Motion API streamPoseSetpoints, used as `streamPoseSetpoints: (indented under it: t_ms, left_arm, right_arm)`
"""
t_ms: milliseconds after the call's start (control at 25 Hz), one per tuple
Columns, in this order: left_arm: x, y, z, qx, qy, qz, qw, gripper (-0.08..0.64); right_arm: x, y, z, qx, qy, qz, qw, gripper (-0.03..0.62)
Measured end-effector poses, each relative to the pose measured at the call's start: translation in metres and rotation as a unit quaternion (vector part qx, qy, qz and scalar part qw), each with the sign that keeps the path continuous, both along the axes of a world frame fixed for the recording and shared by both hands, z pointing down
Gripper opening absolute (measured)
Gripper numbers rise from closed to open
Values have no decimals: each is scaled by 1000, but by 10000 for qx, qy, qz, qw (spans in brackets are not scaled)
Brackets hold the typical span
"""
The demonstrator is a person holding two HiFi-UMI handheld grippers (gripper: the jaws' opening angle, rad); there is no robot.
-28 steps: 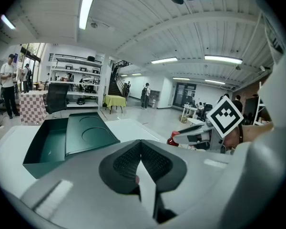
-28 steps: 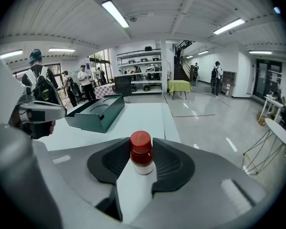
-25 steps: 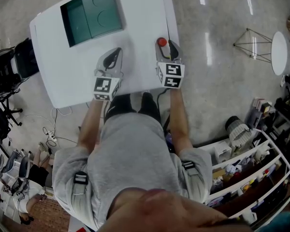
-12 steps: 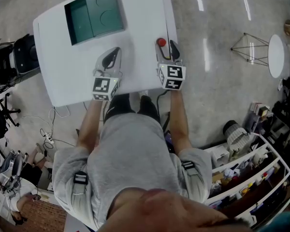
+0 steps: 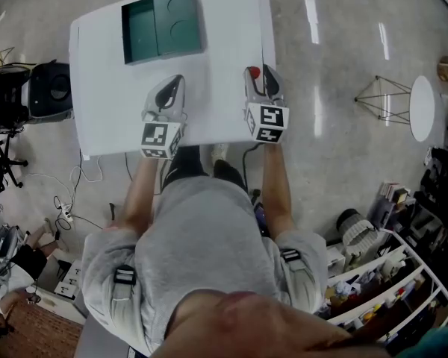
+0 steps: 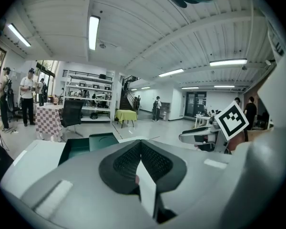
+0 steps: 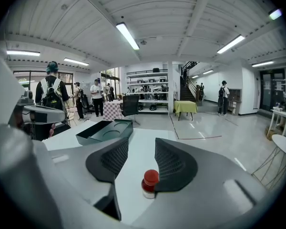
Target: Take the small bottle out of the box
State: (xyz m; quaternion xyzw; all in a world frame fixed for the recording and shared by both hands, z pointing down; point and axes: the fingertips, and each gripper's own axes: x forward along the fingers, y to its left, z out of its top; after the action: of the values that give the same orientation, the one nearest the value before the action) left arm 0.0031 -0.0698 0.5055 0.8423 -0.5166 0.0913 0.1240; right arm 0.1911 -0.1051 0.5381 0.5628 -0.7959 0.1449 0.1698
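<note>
A small bottle (image 5: 252,71) with a red cap stands on the white table (image 5: 216,36) near its right edge. My right gripper (image 5: 258,77) has it between its jaws. In the right gripper view the bottle (image 7: 150,182) stands close against the right-hand pad (image 7: 171,163), the left-hand pad is clear of it, and the jaws are closing. The dark green box (image 5: 142,28) lies open at the table's far side, also visible as the box (image 7: 105,131) ahead to the left. My left gripper (image 5: 173,84) rests on the near table with its jaws shut on nothing (image 6: 140,144).
The table's right edge runs just beside the right gripper. Black equipment (image 5: 48,88) stands left of the table. A wire stand (image 5: 381,88) and a white round stool (image 5: 422,107) are on the floor to the right, and shelves (image 5: 388,274) at lower right. People stand far off.
The head view has swung, so the table sits squarer and higher in the picture. Both grippers keep their places on the near table. The bottle stays at the right gripper's tips.
</note>
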Motion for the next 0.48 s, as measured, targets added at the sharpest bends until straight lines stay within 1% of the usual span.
streamPoseSetpoints:
  t_ms: [480]
  left_arm:
    - [-15,42,-51,500,6,-608,9969,11]
  right_arm:
    - [-23,28,-65,679,-84,-599,9959,139]
